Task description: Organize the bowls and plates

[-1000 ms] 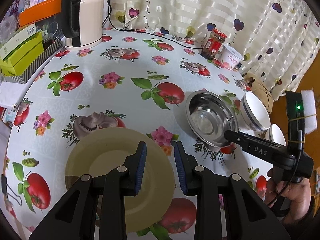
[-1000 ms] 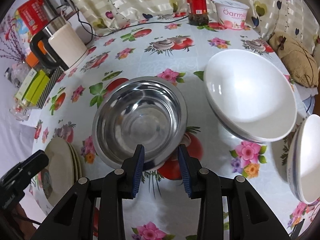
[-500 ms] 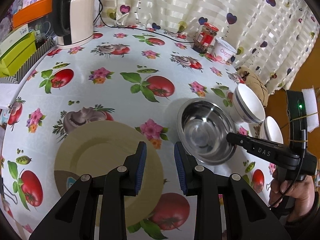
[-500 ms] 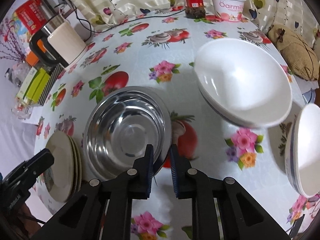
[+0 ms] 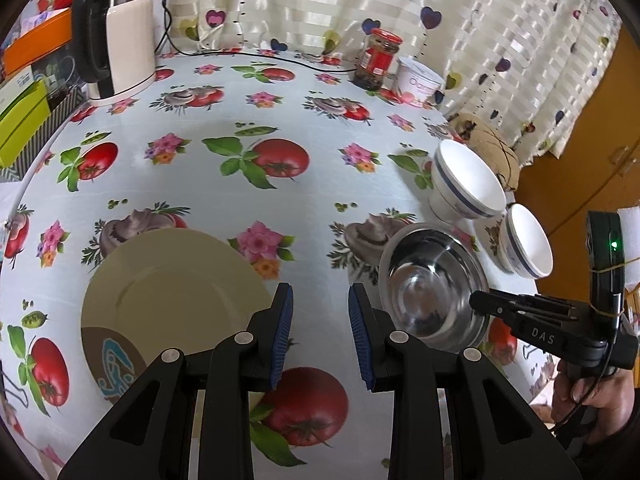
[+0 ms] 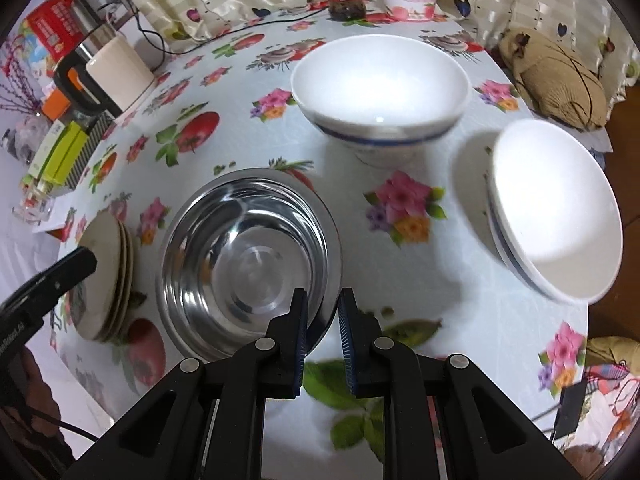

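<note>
right gripper (image 6: pixel 323 332) was seen nearly shut, steel bowl (image 6: pixel 244 264) rim pinched btwn its jaws. left gripper (image 5: pixel 319 336) was held open w/ nothing gripped, plate stack (image 5: pixel 172 300) just left of its jaws.

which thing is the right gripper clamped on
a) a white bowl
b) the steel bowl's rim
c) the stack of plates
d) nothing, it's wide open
b: in the right wrist view, the right gripper has its two blue pads closed on the near rim of the steel bowl; the white bowls and the plates sit apart from it.
</note>
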